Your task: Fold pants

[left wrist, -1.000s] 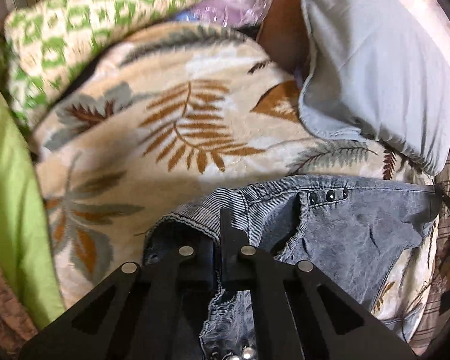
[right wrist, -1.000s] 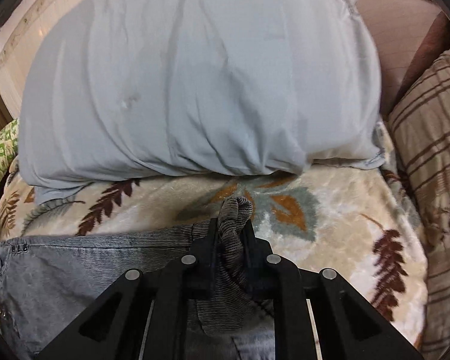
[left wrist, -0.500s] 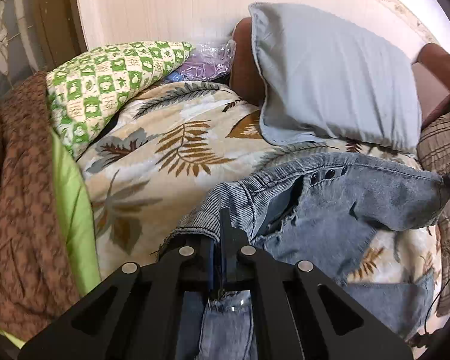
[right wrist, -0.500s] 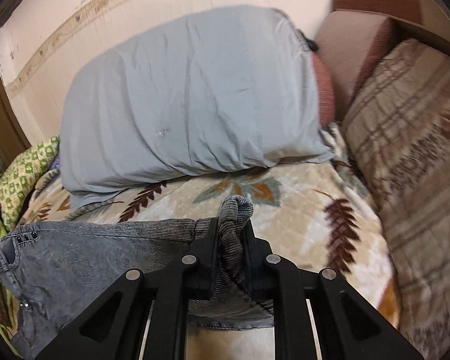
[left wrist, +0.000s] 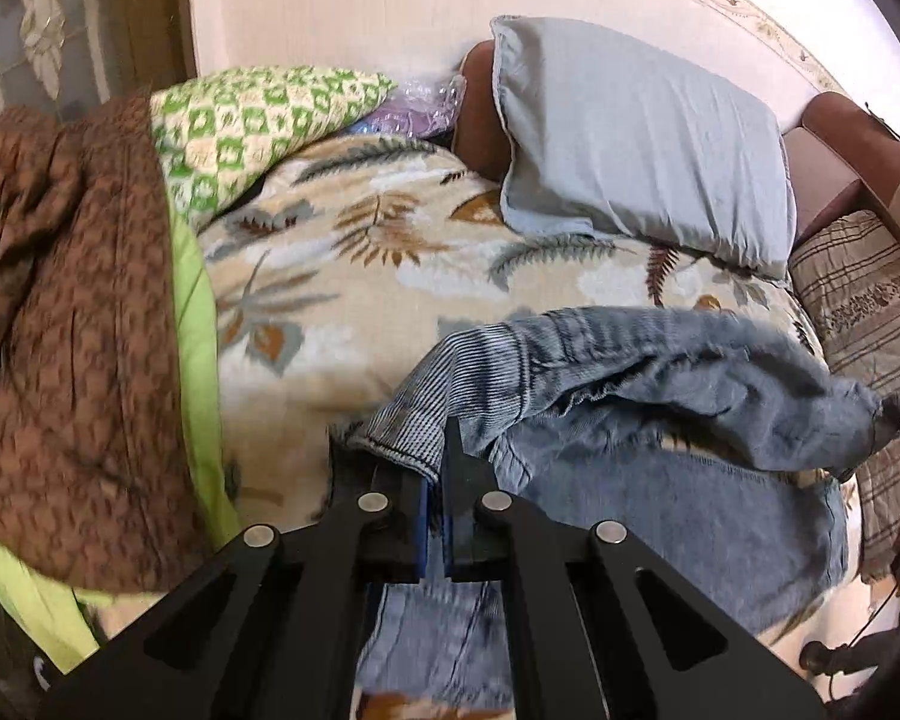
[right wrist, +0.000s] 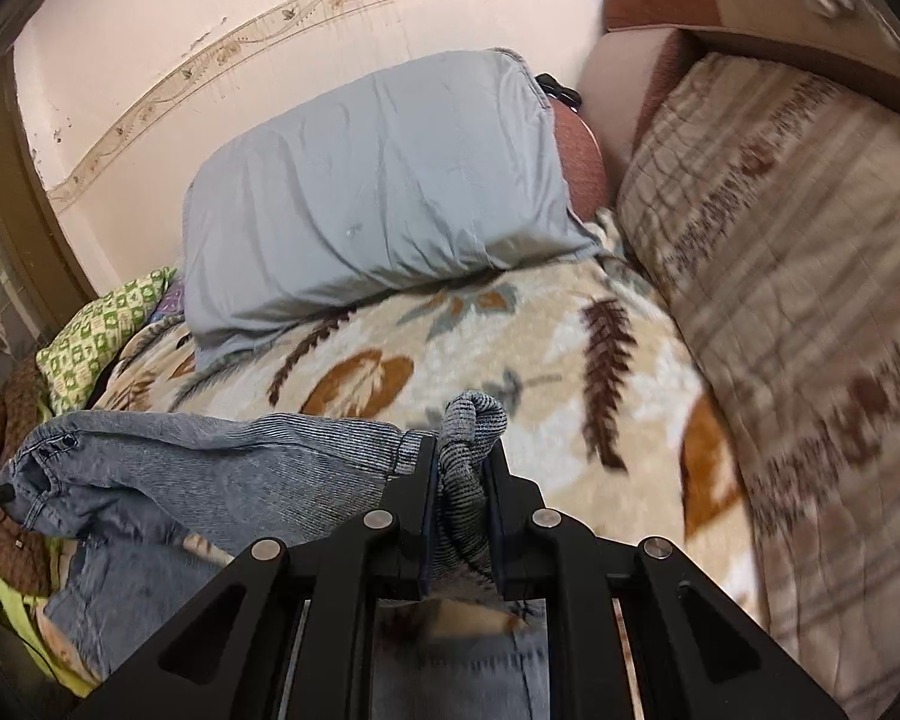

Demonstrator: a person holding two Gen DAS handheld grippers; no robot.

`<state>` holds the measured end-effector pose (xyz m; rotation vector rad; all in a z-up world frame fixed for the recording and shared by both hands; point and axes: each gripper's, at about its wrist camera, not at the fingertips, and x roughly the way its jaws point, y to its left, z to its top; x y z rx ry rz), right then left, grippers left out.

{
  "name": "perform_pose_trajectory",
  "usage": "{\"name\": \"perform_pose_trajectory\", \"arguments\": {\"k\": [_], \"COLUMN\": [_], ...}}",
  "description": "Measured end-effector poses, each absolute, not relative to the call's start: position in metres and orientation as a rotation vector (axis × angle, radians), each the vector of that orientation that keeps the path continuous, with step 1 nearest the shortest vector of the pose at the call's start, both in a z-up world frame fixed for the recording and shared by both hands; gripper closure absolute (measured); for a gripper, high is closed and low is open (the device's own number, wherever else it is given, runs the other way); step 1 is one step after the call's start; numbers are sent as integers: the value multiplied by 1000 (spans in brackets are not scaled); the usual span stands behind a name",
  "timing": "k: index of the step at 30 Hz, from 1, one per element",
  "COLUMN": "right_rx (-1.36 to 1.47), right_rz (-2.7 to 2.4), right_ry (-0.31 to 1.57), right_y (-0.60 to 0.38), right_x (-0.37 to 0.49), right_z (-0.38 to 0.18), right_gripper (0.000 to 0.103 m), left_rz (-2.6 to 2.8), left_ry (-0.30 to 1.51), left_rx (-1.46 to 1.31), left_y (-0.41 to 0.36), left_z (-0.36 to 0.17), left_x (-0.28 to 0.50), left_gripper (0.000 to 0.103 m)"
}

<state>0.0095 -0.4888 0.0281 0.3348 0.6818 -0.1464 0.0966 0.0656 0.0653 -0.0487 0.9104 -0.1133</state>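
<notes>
Both grippers hold the pants (left wrist: pixel 660 372) up off the leaf-print blanket (left wrist: pixel 342 276), one at each end of the waistband: the left gripper (left wrist: pixel 435 468) has its jaws clamped on the ribbed denim edge at the near left, and the right gripper (right wrist: pixel 459 468) is pinched tight on a bunched knot of waistband at the near middle of its view. The denim sags between them while the legs trail down toward the near edge of the bed, so this looks like the lifting and spreading step — no fold is made yet. The next move likely calls for drawing the two ends apart to pull the band taut, then laying the garment flat on the blanket. Room is tight: a grey pillow (right wrist: pixel 372 180) lies at the far side, a green checked cushion (left wrist: pixel 252 120) and a brown quilt (left wrist: pixel 60 312) crowd the left, and a striped cover (right wrist: pixel 780 276) rises on the right.
</notes>
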Motion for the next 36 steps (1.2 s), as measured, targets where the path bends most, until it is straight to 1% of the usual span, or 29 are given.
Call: {"name": "perform_pose_trajectory", "arguments": {"k": [10, 15, 20, 23, 26, 28, 30, 32, 33, 35, 36], "right_rx": [391, 462, 499, 503, 498, 494, 476, 445, 412, 367, 362], "right_rz": [-131, -146, -194, -211, -230, -240, -260, -282, -311, -327, -296], "right_ry": [690, 693, 757, 787, 797, 800, 799, 789, 782, 765, 748], "right_y": [-466, -461, -462, -460, -457, -456, -454, -449, -445, -434, -426], "right_x": [-79, -118, -132, -132, -130, -132, -138, -146, -152, -159, -161], "right_z": [-9, -34, -71, -84, -88, -85, -75, -63, -54, -38, -29], "right_gripper": [90, 90, 90, 90, 89, 87, 80, 76, 75, 74, 72], "left_rz": [-132, -121, -92, -78, -71, -77, -82, -106, -122, -168, -186], "left_ry": [1000, 1054, 1111, 1126, 1137, 1138, 1147, 1150, 1148, 1129, 1116], "left_rx": [-82, -129, -148, -144, -138, -147, -159, -187, -212, -273, -295], "left_y": [84, 92, 95, 95, 95, 99, 104, 109, 112, 112, 111], "left_z": [23, -2, -26, -32, -35, -32, -27, -17, -11, 2, 7], "left_x": [37, 23, 22, 23, 22, 17, 11, -2, -7, -18, -20], "left_gripper": [101, 101, 101, 101, 97, 95, 95, 94, 93, 84, 69]}}
